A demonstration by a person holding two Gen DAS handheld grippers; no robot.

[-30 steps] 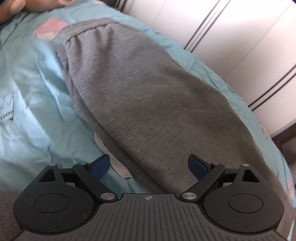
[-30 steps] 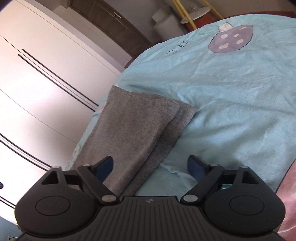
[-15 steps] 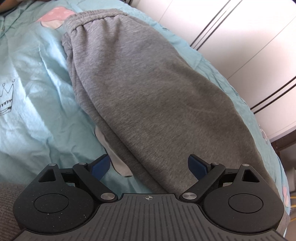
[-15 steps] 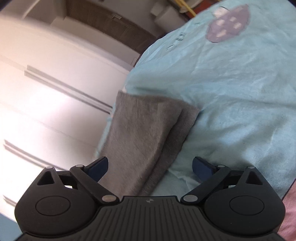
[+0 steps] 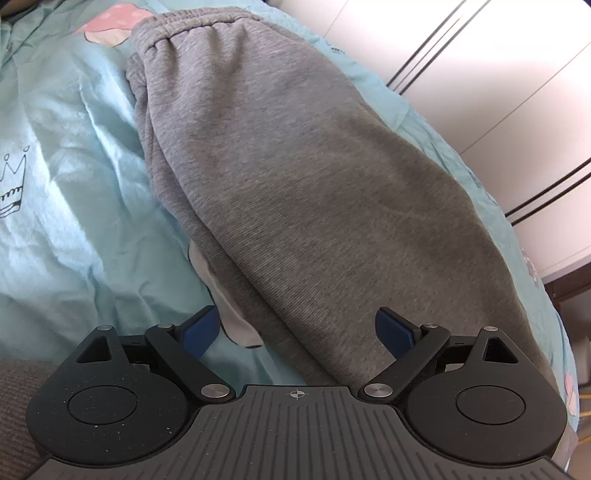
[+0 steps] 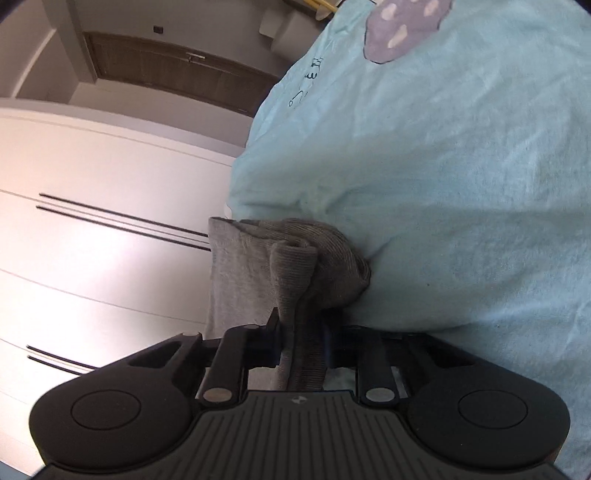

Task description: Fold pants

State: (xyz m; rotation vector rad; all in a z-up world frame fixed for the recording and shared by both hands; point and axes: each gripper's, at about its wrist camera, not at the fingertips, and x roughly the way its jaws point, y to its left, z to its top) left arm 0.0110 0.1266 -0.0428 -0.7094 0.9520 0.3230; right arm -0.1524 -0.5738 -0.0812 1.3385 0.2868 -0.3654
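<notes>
Grey sweatpants lie folded lengthwise on a light blue bedsheet, waistband at the far end. My left gripper is open and empty, hovering over the near part of the pants. In the right wrist view, my right gripper is shut on the bunched leg hems of the pants, which fold up between its jaws above the bedsheet.
White wardrobe doors stand close along the bed's far side and also show in the right wrist view. The sheet carries a pink mushroom print and a purple one. A dark door is beyond.
My right gripper moved onto the leg hems and closed on them, bunching the fabric. My left gripper shifted slightly, staying open, with the waistband now fully in view.
</notes>
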